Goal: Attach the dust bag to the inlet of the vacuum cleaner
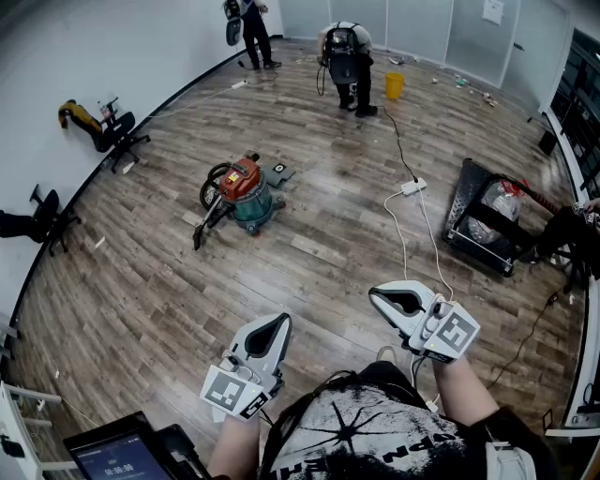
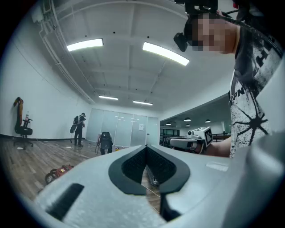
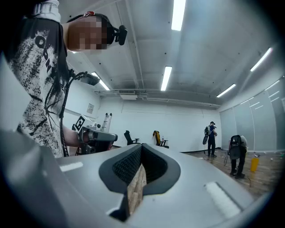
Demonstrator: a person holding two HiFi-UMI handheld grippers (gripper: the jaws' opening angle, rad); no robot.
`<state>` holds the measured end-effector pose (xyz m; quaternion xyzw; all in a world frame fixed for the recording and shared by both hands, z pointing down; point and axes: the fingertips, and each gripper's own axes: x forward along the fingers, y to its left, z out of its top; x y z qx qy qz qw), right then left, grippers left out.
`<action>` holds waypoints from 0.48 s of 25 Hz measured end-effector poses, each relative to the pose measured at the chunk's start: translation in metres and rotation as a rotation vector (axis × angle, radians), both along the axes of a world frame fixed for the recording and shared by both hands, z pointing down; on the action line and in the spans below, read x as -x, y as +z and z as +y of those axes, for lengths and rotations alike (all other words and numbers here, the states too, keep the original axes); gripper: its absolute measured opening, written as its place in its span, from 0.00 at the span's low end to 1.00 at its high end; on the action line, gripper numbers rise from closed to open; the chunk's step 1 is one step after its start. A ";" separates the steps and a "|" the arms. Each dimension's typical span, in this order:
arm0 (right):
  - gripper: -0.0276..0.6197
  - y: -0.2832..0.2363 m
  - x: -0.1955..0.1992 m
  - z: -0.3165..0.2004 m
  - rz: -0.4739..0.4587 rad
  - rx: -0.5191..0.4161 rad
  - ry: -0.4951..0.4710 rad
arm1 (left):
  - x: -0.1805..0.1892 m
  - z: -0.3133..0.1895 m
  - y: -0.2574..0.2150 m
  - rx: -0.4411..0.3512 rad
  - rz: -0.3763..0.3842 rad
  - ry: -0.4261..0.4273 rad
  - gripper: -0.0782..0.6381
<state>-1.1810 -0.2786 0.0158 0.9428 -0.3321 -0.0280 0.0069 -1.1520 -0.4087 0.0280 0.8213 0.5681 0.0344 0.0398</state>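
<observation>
Nearest, at my lower left: a dark tablet with a lit screen (image 1: 117, 457).

My left gripper (image 1: 279, 321) is held level ahead of my chest, jaws clenched together, nothing between them. My right gripper (image 1: 377, 294) is level beside it and apart from it, jaws likewise pressed closed on nothing. Both hang over the grey-brown wooden plank floor (image 1: 309, 272).

Farther out, right of centre, a white power strip (image 1: 413, 187) lies on the floor. Its thin white cable (image 1: 403, 244) trails back toward me.

Left of the strip, well apart from both grippers, stands the red-topped, teal-bodied canister vacuum cleaner (image 1: 246, 190). It is upright, with its black hose (image 1: 208, 225) running out to the near left. The inlet is too small to make out from here.

At the right edge stands a black wire cart (image 1: 483, 225). A black office chair (image 1: 117, 131) stands by the left wall.

Far end: a person bent over in dark clothes (image 1: 347, 66), with a yellow plastic bucket (image 1: 395, 85) just to the right. A second standing person (image 1: 248, 28) is farther left.
</observation>
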 end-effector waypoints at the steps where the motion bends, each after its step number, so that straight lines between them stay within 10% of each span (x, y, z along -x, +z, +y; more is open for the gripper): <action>1: 0.04 0.000 0.001 0.002 0.027 -0.002 -0.002 | 0.000 0.001 0.000 -0.003 0.000 0.004 0.11; 12: 0.04 0.000 0.007 0.008 0.053 -0.010 0.012 | 0.004 0.011 -0.003 0.005 -0.014 0.036 0.11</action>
